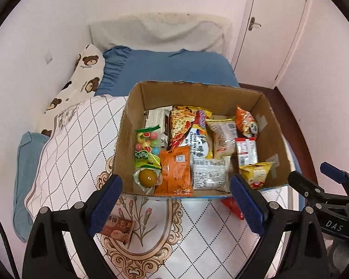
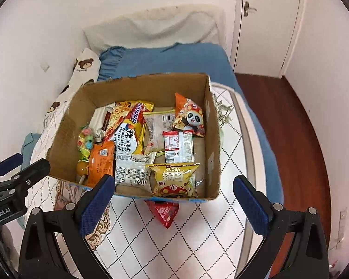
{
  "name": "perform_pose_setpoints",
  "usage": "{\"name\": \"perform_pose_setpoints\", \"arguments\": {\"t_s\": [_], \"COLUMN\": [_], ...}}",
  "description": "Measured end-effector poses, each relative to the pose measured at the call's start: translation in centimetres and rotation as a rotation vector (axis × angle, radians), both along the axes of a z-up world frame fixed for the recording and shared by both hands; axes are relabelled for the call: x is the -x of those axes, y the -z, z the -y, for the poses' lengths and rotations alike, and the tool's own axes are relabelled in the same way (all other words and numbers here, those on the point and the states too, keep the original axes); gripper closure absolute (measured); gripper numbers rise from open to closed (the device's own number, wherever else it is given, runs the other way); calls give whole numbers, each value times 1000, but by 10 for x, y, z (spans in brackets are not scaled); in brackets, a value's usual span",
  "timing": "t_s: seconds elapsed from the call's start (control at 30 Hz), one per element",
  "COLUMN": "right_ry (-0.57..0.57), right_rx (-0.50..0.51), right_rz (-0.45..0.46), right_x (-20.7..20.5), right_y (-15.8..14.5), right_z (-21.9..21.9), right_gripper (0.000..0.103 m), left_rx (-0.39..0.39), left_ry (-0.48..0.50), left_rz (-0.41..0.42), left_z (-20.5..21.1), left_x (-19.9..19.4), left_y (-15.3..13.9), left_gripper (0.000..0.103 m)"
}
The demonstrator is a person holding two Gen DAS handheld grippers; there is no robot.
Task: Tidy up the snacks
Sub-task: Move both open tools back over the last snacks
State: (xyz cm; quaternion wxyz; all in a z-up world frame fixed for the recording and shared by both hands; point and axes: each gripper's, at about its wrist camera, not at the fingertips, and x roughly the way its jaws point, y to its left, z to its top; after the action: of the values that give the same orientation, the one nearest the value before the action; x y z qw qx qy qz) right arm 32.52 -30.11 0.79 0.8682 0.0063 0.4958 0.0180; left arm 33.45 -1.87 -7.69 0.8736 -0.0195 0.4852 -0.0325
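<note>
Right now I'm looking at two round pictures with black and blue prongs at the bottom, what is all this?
Those prongs are two hand-held claws, one in each of a person's hands, each with a wide-angle camera looking along its fingers. One picture comes from the left claw, the other from the right claw. Both are open and hold nothing. They look down at a cardboard box full of snack packets, sitting on a patterned quilt on a bed. Two packets lie outside the box: a red packet and a biscuit packet.
</note>
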Motion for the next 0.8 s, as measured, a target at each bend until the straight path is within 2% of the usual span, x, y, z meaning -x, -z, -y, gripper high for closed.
{"name": "perform_pose_setpoints", "arguments": {"t_s": [0.37,0.53,0.63,0.73,0.8], "right_ry": [-2,-7,-15,-13,0], "right_rx": [-5,-39,-48,-37,-34], "right_rz": [118,107,36,-97,-203], "right_x": [50,59,62,69,73], "right_y": [-48,-48,-20,36,85], "right_z": [4,5,7,8,12], "right_gripper": [0,0,0,0,0], "left_rx": [-10,15,28,4,-30], "left_ry": [6,-14,-46,-65,-85], "left_rz": [99,81,33,-55,-135], "left_z": [5,1,-11,-21,-28], "left_x": [41,50,60,70,75], "left_y": [-32,-26,-3,43,83], "left_gripper": [8,8,8,8,8]}}
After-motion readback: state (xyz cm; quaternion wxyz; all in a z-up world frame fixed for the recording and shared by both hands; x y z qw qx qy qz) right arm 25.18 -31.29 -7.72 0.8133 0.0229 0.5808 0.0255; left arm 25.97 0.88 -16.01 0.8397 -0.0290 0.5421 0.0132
